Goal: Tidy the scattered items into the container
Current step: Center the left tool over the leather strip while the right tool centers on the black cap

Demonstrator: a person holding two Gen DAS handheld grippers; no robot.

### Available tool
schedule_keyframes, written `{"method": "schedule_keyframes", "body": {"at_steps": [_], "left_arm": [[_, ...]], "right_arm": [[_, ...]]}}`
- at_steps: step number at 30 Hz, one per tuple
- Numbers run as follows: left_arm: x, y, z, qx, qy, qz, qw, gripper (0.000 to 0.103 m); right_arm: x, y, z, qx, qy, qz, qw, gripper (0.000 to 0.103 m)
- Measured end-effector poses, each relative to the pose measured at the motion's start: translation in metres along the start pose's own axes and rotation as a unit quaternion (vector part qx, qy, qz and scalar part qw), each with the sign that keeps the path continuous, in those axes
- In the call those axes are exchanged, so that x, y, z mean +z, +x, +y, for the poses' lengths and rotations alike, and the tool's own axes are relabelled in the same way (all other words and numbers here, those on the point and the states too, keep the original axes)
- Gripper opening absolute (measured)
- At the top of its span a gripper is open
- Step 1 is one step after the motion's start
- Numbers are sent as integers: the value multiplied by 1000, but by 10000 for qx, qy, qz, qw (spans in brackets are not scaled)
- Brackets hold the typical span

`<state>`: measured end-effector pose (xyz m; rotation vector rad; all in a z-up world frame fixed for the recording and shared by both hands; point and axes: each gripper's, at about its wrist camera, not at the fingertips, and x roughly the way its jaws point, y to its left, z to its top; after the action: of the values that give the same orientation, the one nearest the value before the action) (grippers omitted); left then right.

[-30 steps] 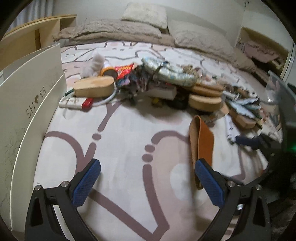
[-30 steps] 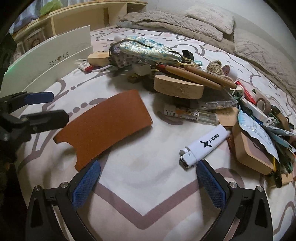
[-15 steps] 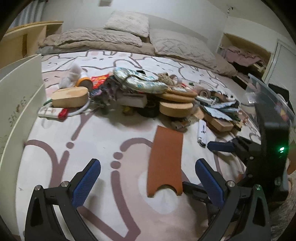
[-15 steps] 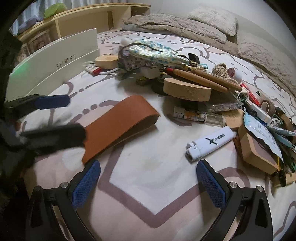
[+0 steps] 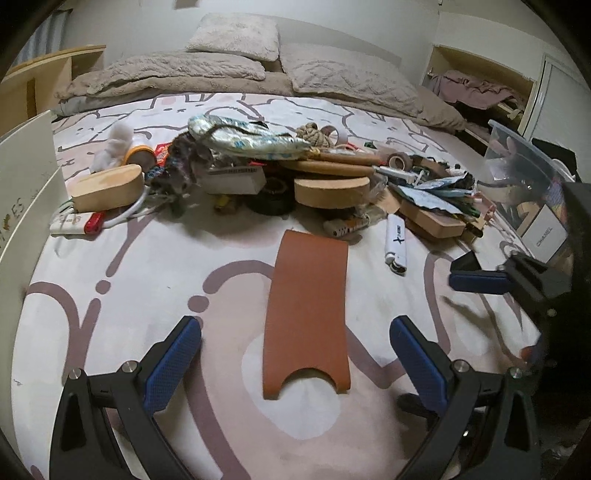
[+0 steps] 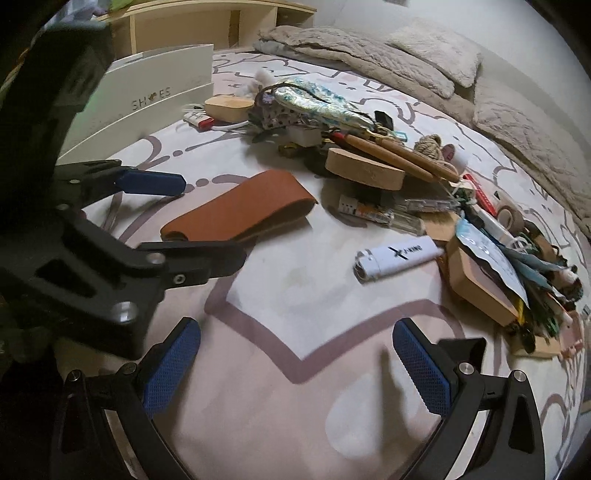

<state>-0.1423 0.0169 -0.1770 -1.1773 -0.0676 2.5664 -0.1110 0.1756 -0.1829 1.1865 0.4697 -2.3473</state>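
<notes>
A brown leather sleeve point(image 5: 308, 314) lies flat on the patterned bed cover; it also shows in the right wrist view point(image 6: 240, 210). My left gripper point(image 5: 295, 358) is open and empty, its jaws standing either side of the sleeve's near end. My right gripper point(image 6: 295, 365) is open and empty over bare cover. A white lighter point(image 6: 397, 258) lies ahead of it; it also shows in the left wrist view point(image 5: 396, 243). A heap of scattered items point(image 5: 280, 170) lies beyond. A clear plastic container point(image 5: 532, 184) stands at the right.
A white shoe box point(image 6: 155, 99) stands at the left bed edge. Wooden blocks point(image 5: 107, 186), a white cable and a red-capped stick lie at the heap's left. Pillows point(image 5: 236, 37) and a blanket lie at the bed's far end. A wooden shelf point(image 6: 207, 22) stands behind.
My left gripper has swung right and now lines up with the sleeve between its jaws. My right gripper has drawn closer to the left one. Nothing was picked up.
</notes>
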Motion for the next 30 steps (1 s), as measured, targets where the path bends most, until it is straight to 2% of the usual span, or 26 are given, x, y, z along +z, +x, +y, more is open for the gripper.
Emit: {"method": "schedule_keyframes", "body": {"at_steps": [12,20,30], "left_arm": [[-2,10,-4,216,201,104,9995,103],[-5,14,-8,506,406,206,9977,103],[-6,17,-9,581,507,262,9967,103]], "right_arm": [[-8,-9,-36,-365,846,31,9957,103],[-14,0,-73,-684,1738,129,9823,103],[-22,13,-86,-845,2249,334,9701,103]]}}
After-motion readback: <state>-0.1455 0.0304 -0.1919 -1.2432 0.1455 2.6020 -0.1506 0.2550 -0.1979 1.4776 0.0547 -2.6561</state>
